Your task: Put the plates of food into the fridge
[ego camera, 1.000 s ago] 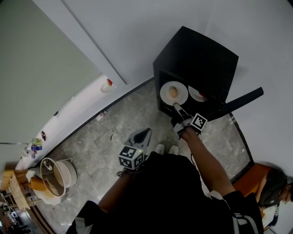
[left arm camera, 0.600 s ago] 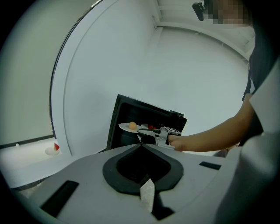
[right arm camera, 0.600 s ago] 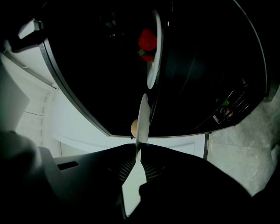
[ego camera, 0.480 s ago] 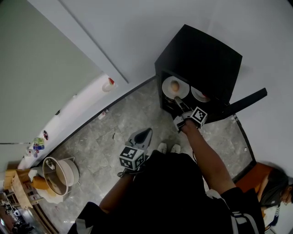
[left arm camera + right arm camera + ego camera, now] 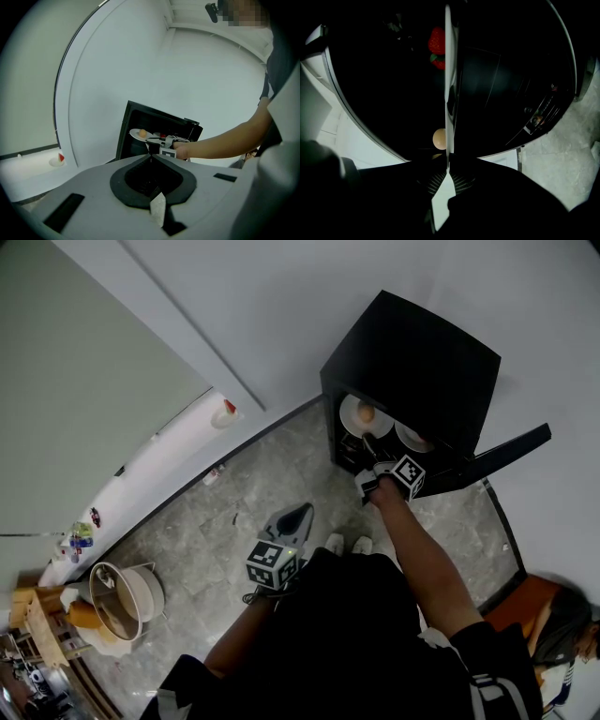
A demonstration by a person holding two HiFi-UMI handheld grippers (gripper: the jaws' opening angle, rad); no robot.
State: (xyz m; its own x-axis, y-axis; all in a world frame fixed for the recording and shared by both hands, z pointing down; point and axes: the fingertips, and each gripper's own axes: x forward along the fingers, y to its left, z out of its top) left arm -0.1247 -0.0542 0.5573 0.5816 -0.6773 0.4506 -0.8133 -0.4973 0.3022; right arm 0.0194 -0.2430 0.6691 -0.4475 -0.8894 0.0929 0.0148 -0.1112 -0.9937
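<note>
One plate (image 5: 350,412) is sticking straight out ahead of the right gripper (image 5: 369,444) and poking into the fridge (image 5: 412,352), with the jaws having just been tightening on its rim. The left gripper (image 5: 151,157) is hanging back, closed on nothing.

My head camera looks steeply down from above: my own torso fills the near edge, the floor (image 5: 206,521) spreads below, and the fridge (image 5: 412,362) stands at the far right. The camera on my left tool (image 5: 292,517) sits low and well back, facing the fridge across the floor, so it sees my right tool (image 5: 151,139) from the side. The camera on my right tool rides very near, rolled sideways. It looks along jaws that have just been closing on the plate (image 5: 448,70), seen edge-on, into the fridge's dark inside. All three views share the fridge and the plate.
</note>
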